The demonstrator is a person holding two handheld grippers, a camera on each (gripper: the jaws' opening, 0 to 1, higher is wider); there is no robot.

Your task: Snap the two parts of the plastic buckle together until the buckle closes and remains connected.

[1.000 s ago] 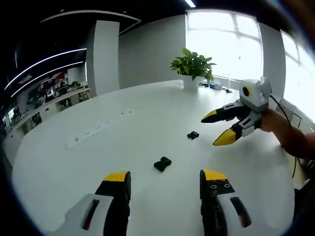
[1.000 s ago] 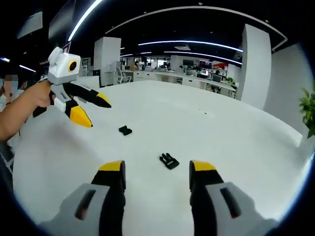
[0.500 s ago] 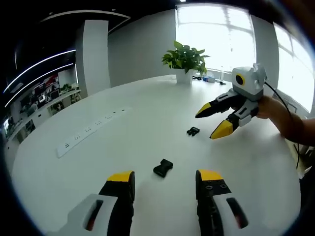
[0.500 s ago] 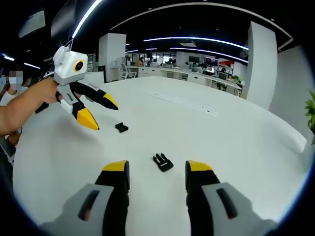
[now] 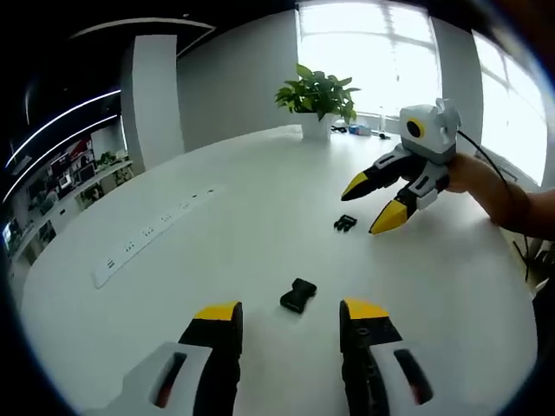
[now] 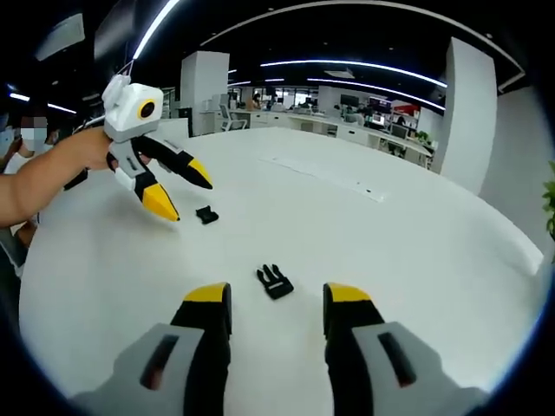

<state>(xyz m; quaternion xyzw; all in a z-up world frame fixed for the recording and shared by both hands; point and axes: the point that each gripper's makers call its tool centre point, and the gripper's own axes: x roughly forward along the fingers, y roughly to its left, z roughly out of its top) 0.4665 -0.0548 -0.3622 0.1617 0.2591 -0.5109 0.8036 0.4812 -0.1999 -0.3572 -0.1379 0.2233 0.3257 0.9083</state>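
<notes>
Two black buckle halves lie apart on the white table (image 5: 451, 286). The socket half (image 5: 298, 295) rests just ahead of my left gripper (image 5: 290, 314), between its open jaws. In the right gripper view that half (image 6: 206, 214) lies beside the left gripper (image 6: 184, 196), which a hand holds with its jaws spread. The pronged half (image 6: 275, 281) lies right in front of my right gripper (image 6: 276, 295), which is open and holds nothing. From the left gripper view the pronged half (image 5: 344, 223) sits just beside the open right gripper (image 5: 371, 205).
A potted plant (image 5: 316, 91) stands at the table's far edge by the windows. A long white power strip (image 5: 147, 234) runs along the table to the left; the same power strip (image 6: 329, 178) lies beyond the buckle halves. A person's forearm (image 6: 43, 186) reaches in from the left.
Both grippers have come closer to the table and to the buckle halves; each half now lies nearer its gripper's jaws. Neither half has moved on the table.
</notes>
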